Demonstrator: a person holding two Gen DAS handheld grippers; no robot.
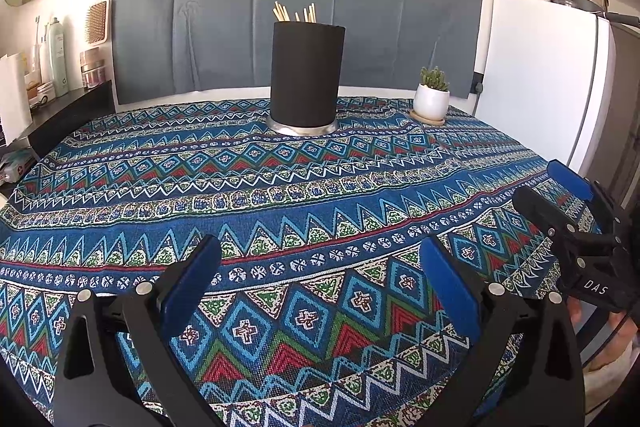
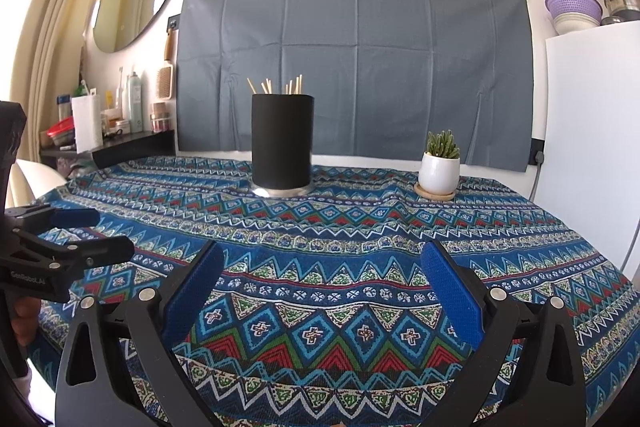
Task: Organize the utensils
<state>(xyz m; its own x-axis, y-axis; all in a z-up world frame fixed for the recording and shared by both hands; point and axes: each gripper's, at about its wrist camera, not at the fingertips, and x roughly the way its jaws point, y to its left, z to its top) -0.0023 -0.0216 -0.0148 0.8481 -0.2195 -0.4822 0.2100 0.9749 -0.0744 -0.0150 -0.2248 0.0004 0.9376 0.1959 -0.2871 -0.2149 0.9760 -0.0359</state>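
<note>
A black cylindrical holder [image 1: 306, 75] with a metal base stands at the far middle of the patterned tablecloth [image 1: 280, 195]. Several wooden chopsticks [image 1: 296, 13] stick up out of it. It also shows in the right wrist view [image 2: 282, 143], with the chopstick tips [image 2: 280, 85] above its rim. My left gripper [image 1: 320, 259] is open and empty, low over the near part of the cloth. My right gripper [image 2: 322, 263] is open and empty too, at the near edge. The right gripper shows at the right in the left wrist view [image 1: 560, 187]. The left gripper shows at the left in the right wrist view [image 2: 108, 233].
A small cactus in a white pot [image 1: 432, 99] on a wooden coaster stands right of the holder, as the right wrist view [image 2: 439, 171] also shows. A white fridge [image 1: 536, 75] stands at the right. A dark side shelf with bottles [image 2: 120, 131] is at the left.
</note>
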